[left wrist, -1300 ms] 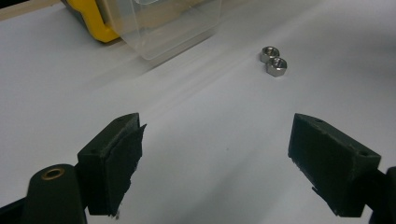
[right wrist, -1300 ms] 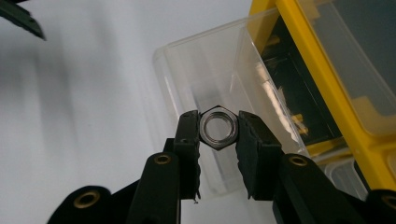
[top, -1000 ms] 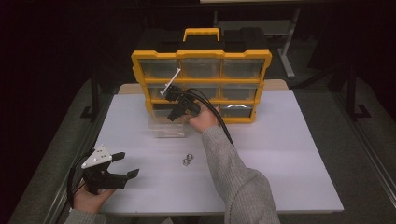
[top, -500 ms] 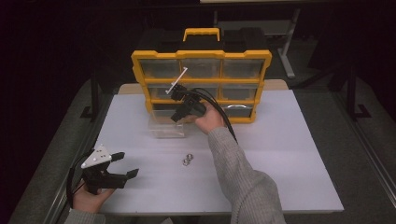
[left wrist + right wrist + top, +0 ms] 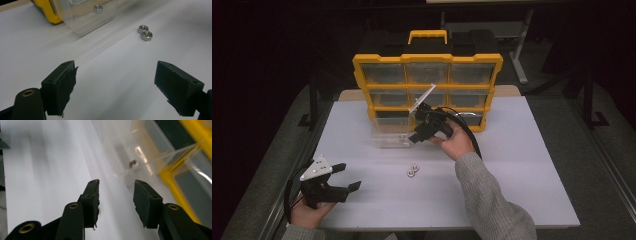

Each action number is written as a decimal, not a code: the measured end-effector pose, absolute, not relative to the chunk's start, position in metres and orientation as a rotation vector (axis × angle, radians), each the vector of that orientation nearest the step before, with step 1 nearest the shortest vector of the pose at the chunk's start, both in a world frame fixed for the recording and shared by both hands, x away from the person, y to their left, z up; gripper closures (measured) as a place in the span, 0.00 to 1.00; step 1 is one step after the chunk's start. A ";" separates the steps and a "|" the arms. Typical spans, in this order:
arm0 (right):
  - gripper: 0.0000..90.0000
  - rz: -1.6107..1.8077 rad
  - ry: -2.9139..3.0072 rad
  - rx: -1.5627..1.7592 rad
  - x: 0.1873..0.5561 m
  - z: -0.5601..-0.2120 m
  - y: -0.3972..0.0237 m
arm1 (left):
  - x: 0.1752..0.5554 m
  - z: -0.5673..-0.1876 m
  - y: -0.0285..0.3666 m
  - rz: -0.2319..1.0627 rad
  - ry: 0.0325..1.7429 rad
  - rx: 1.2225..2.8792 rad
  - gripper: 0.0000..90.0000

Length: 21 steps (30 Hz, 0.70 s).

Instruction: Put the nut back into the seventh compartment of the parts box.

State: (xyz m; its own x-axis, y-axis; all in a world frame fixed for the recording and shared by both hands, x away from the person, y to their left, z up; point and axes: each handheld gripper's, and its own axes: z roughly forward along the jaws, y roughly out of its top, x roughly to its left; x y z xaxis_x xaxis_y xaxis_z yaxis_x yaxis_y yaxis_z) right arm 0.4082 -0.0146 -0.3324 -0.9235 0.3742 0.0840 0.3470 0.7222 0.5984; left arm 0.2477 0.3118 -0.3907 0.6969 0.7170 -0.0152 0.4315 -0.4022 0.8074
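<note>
Fingers first: the right gripper [image 5: 416,138] has its pads apart with nothing between them; the jaws have just been opening, and they sit near the clear drawer [image 5: 388,134] pulled out on the table in front of the yellow organizer [image 5: 427,90]. One nut [image 5: 133,164] already lies inside that drawer. To my eye a drop-off has just finished and the fetch for the next piece is beginning. Two nuts [image 5: 413,171] wait on the white table [image 5: 532,175], at about six o'clock from the right gripper, well apart from it. The next move calls for a swing down there and a centred pinch on one nut alone, since the pair touch. The left gripper [image 5: 346,179] rests wide open at the table's eight o'clock corner. Its own view shows the pair [image 5: 145,32] side by side; the high view blurs them together.
</note>
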 end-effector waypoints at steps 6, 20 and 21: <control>0.60 0.956 2.899 0.620 0.399 -0.355 -0.023 | 0.248 -0.391 0.311 0.426 0.878 2.060 0.19; 0.62 0.929 2.934 0.615 0.382 -0.398 -0.023 | 0.249 -0.391 0.314 0.433 0.875 2.058 0.19; 0.62 0.926 2.944 0.623 0.381 -0.400 -0.021 | 0.249 -0.391 0.314 0.434 0.875 2.058 0.19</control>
